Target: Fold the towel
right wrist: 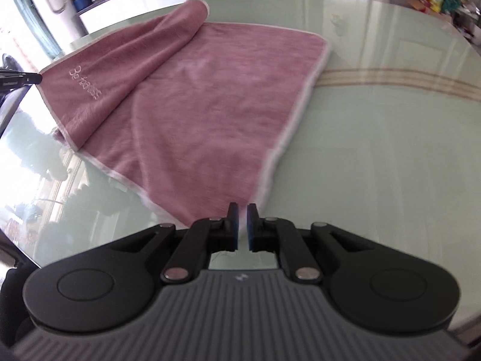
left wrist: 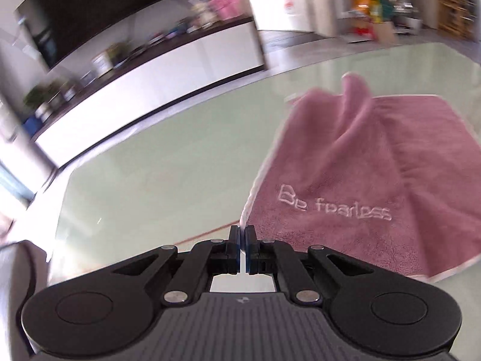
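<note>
Pinching a corner of the pink towel point(left wrist: 360, 162) between clenched jaws, the left gripper point(left wrist: 243, 228) holds that white-trimmed corner lifted off the pale green glass table point(left wrist: 156, 162), the stitched words "Be fearless" point(left wrist: 335, 206) just beyond its fingertips. The right gripper point(right wrist: 243, 207) has its jaws pressed near together at the towel's closest corner, which reaches in between them, though I cannot tell for sure that the cloth is nipped. Most of the towel lies spread on the table, one side rolled up and over itself, a white sideboard point(left wrist: 156, 69) behind.
</note>
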Demonstrator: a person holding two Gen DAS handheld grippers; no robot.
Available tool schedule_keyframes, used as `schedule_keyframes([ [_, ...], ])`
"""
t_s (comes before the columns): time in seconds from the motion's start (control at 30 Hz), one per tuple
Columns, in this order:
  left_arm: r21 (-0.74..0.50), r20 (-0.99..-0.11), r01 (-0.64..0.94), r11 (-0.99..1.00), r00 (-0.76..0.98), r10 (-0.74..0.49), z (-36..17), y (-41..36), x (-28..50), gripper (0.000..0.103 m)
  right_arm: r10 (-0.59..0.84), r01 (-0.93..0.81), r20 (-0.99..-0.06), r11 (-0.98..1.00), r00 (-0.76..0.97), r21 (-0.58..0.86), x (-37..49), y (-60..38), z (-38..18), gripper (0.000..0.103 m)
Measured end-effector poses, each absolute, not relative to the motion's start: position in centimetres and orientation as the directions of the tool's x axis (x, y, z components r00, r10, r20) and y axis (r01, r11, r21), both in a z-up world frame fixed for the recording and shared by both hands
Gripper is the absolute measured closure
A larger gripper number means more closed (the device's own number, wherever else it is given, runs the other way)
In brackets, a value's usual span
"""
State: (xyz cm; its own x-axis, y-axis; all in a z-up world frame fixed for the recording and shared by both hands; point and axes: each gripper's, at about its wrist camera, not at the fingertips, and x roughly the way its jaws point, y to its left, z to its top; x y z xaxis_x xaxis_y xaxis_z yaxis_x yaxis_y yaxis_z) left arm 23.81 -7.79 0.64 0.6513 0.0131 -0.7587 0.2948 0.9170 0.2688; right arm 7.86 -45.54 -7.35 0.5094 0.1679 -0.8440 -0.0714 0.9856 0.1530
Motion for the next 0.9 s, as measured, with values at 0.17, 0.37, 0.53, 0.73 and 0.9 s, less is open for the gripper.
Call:
schedule_keyframes([
  [0.17,0.272,-0.774,0.206,0.94,0.627,0.086,0.1,-3.4,23.4,0.1,0.146,-0.115,-0.862,0.988,0.486,0.102,9.5,-42.4,-8.2,0.096],
  [0.37,0.278,-0.786,0.124,0.953,0.599,0.152,-0.2,1.8,21.2,0.1,0.116,-0.153,-0.884,0.987,0.452,0.051,10.0,-41.5,-8.3,0.096],
  [0.53,0.281,-0.789,0.06,0.958,0.583,0.195,0.0,5.7,18.8,0.1,0.11,-0.167,-0.901,0.985,0.419,0.043,10.2,-41.8,-8.5,0.096],
  [0.73,0.289,-0.792,-0.009,0.957,0.56,0.244,0.4,9.3,16.5,0.1,0.085,-0.195,-0.917,0.981,0.39,0.008,10.4,-41.6,-8.5,0.096],
  [0.9,0.298,-0.809,-0.002,0.955,0.53,0.253,0.2,11.2,14.7,0.099,0.058,-0.237,-0.934,0.971,0.353,-0.029,10.6,-41.3,-8.6,0.096],
])
